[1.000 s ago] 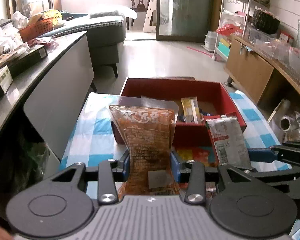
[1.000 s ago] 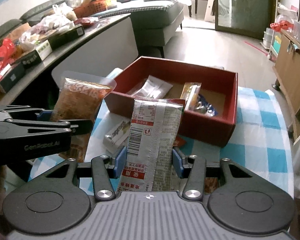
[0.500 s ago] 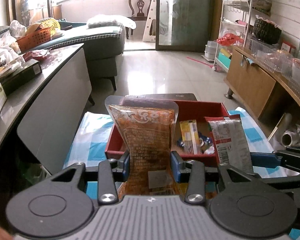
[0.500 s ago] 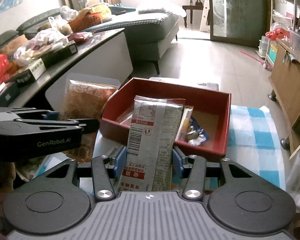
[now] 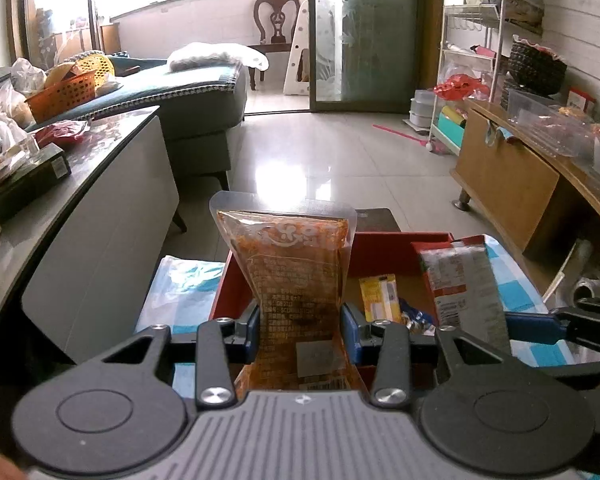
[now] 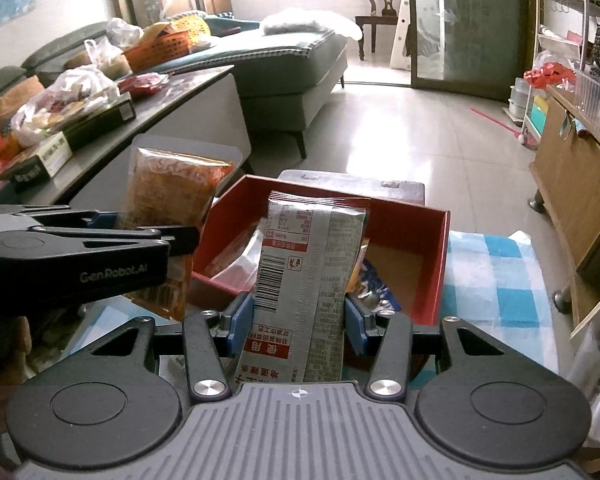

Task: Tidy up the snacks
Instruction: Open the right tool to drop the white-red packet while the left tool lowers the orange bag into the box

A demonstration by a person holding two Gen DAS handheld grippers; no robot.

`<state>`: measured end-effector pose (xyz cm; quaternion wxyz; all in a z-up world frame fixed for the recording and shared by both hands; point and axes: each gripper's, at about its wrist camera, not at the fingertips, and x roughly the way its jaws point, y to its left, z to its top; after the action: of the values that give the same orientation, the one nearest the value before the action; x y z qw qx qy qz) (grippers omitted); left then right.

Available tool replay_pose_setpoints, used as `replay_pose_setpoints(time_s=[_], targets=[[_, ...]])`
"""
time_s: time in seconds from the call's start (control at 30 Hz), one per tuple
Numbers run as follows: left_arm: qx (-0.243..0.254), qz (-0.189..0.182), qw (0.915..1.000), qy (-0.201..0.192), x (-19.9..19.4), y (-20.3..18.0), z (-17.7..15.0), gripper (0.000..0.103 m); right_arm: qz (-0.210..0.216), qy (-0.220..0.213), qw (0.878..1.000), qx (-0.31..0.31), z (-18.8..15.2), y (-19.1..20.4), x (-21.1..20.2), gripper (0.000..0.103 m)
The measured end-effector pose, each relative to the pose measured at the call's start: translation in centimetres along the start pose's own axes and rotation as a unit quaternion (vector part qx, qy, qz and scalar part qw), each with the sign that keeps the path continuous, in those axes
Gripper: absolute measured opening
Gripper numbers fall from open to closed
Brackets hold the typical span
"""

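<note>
The right gripper (image 6: 299,322) squeezes a silver snack pack (image 6: 306,280) between its 2 blue pads (image 6: 242,322). The pack stands up in front of the red box (image 6: 438,264). To the left of the red box, the left gripper (image 6: 100,236) holds an orange snack bag (image 6: 168,196). Inside the red box lie more small packs (image 6: 374,294). The red box sits on a blue checked cloth (image 6: 496,280).

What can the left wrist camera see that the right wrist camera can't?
Only the left wrist view shows the yellow snack packet lying in the box. Only the right wrist view shows the silver packet's barcode and the black boxes on the counter. Both show the red box, the orange pouch and the silver packet, each gripped upright.
</note>
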<state>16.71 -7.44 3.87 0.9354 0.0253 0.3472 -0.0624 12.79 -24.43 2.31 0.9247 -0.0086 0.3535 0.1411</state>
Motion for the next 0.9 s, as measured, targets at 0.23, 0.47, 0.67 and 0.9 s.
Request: replay_pose_setpoints(time_s=[0.23,0.47,0.67,0.9], targets=[[0.001,0.008,1.0000,0.001,2.0,-0.1,1.2,0.035,-0.008,-0.005,1.000,0.017,1.3,-1.3,1.2,0.057],[0.003,0.016,0.9998,0.008,4.3,-0.3,2.0,0.035,-0.020,0.004,0.999,0.026,2.1,-2.4,3.1,0.057],[0.004,0.017,0.9997,0.014,5.8,-0.5,2.4,0.035,-0.028,0.016,0.999,0.031,2.2,-3.2,4.5,0.057],[0.006,0.019,0.9996,0.021,7.4,-0.8,2.6,0.035,-0.037,0.023,0.999,0.029,2.6,-3.9,6.0,0.057]])
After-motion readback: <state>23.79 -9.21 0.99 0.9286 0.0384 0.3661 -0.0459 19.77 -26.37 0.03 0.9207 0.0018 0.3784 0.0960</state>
